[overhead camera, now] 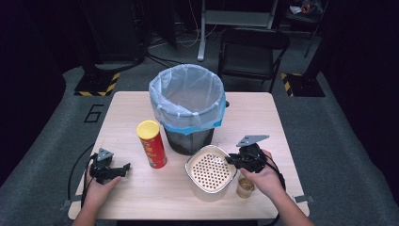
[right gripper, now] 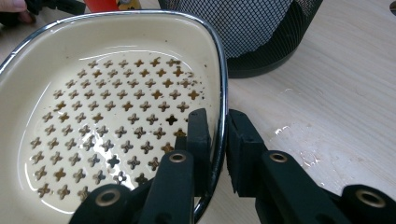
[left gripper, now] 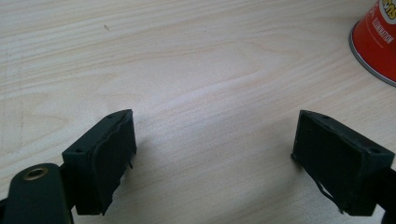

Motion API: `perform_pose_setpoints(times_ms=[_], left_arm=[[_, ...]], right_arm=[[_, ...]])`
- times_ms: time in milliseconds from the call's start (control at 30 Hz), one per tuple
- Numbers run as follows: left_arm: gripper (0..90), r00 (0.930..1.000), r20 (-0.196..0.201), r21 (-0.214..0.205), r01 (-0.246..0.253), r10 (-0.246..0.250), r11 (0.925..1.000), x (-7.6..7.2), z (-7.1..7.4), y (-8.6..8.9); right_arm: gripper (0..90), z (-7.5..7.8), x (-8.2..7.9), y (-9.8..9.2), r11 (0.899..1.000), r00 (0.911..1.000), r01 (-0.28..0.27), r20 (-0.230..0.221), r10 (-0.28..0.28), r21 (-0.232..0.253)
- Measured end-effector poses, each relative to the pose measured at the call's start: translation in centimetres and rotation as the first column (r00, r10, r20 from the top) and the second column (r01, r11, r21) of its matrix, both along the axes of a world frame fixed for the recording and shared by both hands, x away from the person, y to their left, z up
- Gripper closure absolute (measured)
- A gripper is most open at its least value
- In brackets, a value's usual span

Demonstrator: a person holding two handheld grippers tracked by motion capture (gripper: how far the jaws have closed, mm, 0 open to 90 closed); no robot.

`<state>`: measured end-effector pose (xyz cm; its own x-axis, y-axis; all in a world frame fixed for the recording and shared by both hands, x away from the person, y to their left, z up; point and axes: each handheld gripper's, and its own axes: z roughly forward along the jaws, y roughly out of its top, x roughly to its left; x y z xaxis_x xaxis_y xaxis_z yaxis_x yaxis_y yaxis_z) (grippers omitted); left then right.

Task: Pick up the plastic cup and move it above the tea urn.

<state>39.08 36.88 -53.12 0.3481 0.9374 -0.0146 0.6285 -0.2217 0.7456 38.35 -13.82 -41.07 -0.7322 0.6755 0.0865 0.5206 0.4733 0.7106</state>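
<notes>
A: What do I have on the left?

B: My left gripper (overhead camera: 123,168) rests low on the table (overhead camera: 141,197) near the front left corner. In the left gripper view its jaws stand wide apart with bare wood between them. Just right of it stands the red crisp can (overhead camera: 151,143) with a yellow lid, upright; its red base shows at the top right corner of that view (left gripper: 378,39).

A: And the middle?

B: Behind the can sits the black mesh bin (overhead camera: 188,106), lined with a clear bag. In front of the bin is the cream strainer bowl (overhead camera: 210,172) with cross-shaped holes in its floor; it looks wet inside.

A: The right side?

B: My right gripper (overhead camera: 231,160) is at the bowl's right rim. In the right gripper view the jaws are clamped on that rim (right gripper: 219,116), one pad inside the wall, one outside. A small brownish cup (overhead camera: 245,187) stands just right of the bowl, beside my right hand (overhead camera: 263,178). Some liquid glints on the wood nearby.
</notes>
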Motion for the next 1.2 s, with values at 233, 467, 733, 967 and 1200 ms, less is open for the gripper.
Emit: perform_pose_setpoints(times_ms=[233, 467, 733, 967, 1200], left_arm=[[12.8, 1.0, 0.0, 0.001, 0.0, 0.0, 1.0, 0.0, 0.0, 0.0], [12.8, 1.0, 0.001, 0.001, 0.0, 0.0, 1.0, 0.0, 0.0, 0.0], [12.8, 1.0, 0.0, 0.0, 0.0, 0.0, 1.0, 0.0, 0.0, 0.0], [12.8, 1.0, 0.0, 0.001, -0.003, 0.003, 1.0, 0.0, 0.0, 0.0], [12.8, 1.0, 0.0, 0.001, -0.003, 0.003, 1.0, 0.0, 0.0, 0.0]], right_arm=[[57.3, 0.0, -0.7, -1.0, 0.999, 0.9989, 0.02, 0.042, -0.022, 0.05], [36.8, 0.7, -2.9, -3.8, 0.993, 0.9847, 0.063, 0.155, -0.079, 0.105], [22.9, -0.8, -5.0, -6.2, 0.995, 0.9913, 0.019, 0.128, -0.031, 0.099], [15.4, -2.7, -5.8, -5.8, 0.995, 0.994, -0.004, 0.11, -0.007, 0.104], [14.8, -4.4, -6.2, -5.3, 0.997, 0.9943, -0.018, 0.106, 0.01, 0.075]])
